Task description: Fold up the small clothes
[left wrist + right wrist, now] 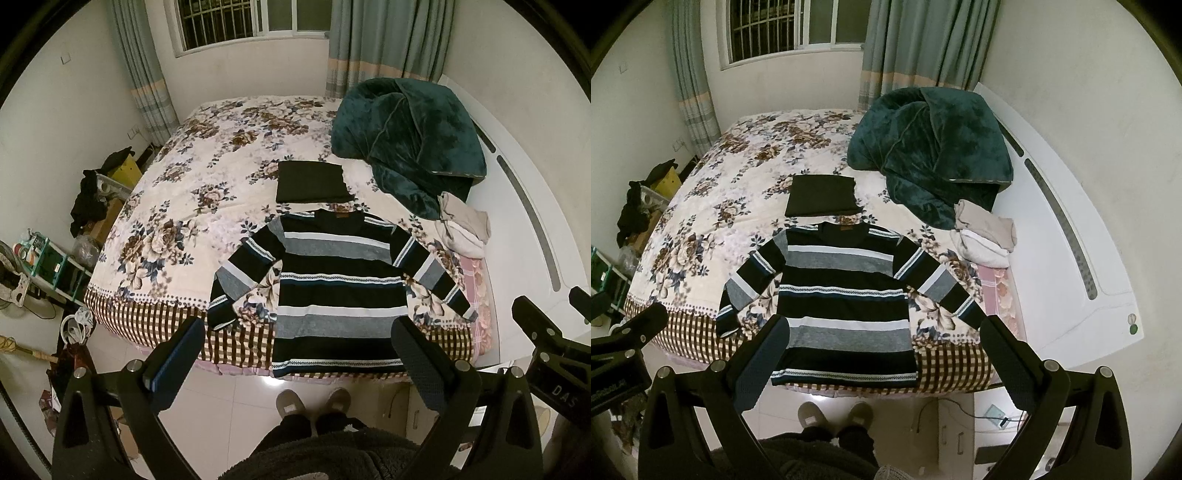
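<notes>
A striped black, grey and white sweater (332,291) lies flat, face up, at the near edge of the bed, sleeves spread to both sides; it also shows in the right wrist view (846,295). A folded dark garment (310,182) lies just beyond its collar, also in the right wrist view (822,201). My left gripper (295,343) is open and empty, held above the sweater's hem. My right gripper (882,339) is open and empty, also above the hem. Neither touches the cloth.
The floral bedspread (192,206) covers the bed. A teal blanket (406,140) is heaped at the far right, with a small pile of pale clothes (461,225) beside it. A white headboard (1071,229) runs along the right. Clutter and shelves (55,254) stand left of the bed.
</notes>
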{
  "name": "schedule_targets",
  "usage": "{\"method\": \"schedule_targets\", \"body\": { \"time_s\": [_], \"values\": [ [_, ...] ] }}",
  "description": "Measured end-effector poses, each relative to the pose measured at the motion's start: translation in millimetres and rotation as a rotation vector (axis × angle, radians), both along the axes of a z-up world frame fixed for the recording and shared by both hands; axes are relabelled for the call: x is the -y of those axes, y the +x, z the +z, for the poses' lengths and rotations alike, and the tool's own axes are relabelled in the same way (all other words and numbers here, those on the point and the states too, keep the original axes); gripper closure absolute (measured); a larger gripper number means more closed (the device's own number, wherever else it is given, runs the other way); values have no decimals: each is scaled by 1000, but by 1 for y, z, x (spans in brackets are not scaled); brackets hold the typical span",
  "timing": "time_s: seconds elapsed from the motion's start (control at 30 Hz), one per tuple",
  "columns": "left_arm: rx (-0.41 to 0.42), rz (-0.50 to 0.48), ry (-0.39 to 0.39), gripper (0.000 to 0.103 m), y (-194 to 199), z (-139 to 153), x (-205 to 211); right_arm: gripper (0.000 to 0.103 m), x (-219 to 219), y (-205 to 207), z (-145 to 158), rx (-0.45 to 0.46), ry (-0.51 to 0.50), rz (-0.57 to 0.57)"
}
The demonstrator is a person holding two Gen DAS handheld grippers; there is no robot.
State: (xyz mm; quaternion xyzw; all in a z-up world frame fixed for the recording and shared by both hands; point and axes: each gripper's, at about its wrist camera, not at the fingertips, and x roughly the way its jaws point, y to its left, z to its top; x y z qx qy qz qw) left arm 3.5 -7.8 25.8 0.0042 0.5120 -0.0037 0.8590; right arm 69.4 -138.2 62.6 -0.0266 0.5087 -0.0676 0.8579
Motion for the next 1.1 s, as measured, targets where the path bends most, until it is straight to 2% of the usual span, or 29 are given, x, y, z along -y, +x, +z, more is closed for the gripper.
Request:
{"method": "schedule_targets", "body": {
  "time_s": [0.3, 1.1],
  "values": [
    [13, 4, -4, 0, 1, 2, -9, 0, 6, 10, 12, 1, 3, 8],
    [16, 5, -4, 0, 2, 3, -14, 0, 0, 6, 11, 5, 1, 4]
  ]
}}
